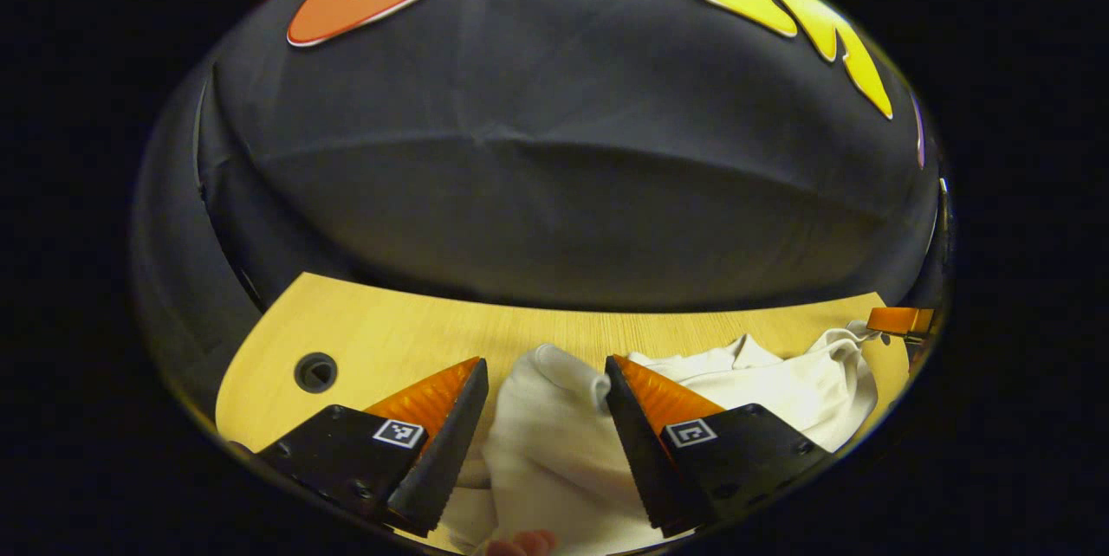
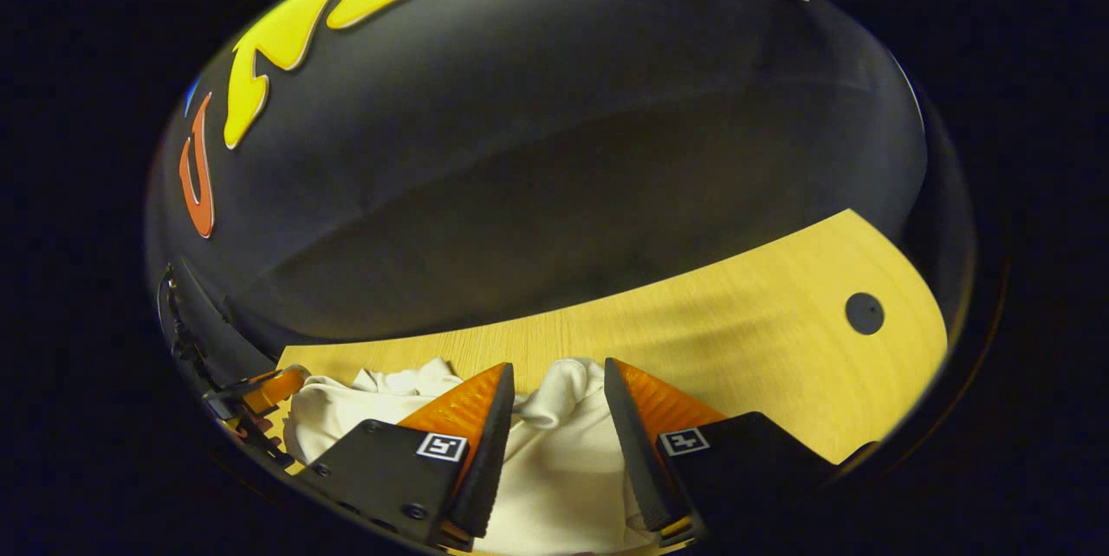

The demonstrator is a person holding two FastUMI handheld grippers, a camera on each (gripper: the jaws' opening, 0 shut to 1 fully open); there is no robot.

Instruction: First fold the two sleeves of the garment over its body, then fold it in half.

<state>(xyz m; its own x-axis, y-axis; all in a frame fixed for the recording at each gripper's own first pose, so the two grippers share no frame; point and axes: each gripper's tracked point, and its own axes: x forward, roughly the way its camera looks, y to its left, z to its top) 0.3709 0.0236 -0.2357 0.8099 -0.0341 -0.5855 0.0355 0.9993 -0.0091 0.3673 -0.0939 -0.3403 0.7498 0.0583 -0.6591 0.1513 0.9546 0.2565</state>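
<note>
White garment (image 1: 554,443) lies bunched on the wooden table (image 1: 390,339), at the bottom centre of both views; sleeves not distinguishable in the heap, no fold visible yet.

Left gripper (image 1: 541,404): jaws apart, a ridge of white cloth rising between them at lower centre of the left gripper view. The fingers flank the cloth rather than pinch it; contact with the inner faces cannot be confirmed. A fingertip (image 1: 520,544) of the person shows at the bottom edge.

Right gripper (image 2: 559,404): jaws likewise apart, a fold of the garment (image 2: 563,452) standing up in the gap, lower centre of the right gripper view. The other gripper shows at the lower left (image 2: 269,391) of that view, at the far edge of the cloth.

Judgement: both tools straddle raised cloth to prepare a pinch, presumably to spread the garment flat before any sleeve fold. Task at its start.

Cable hole (image 2: 864,313) in the table, right of frame, well apart from the cloth.
</note>
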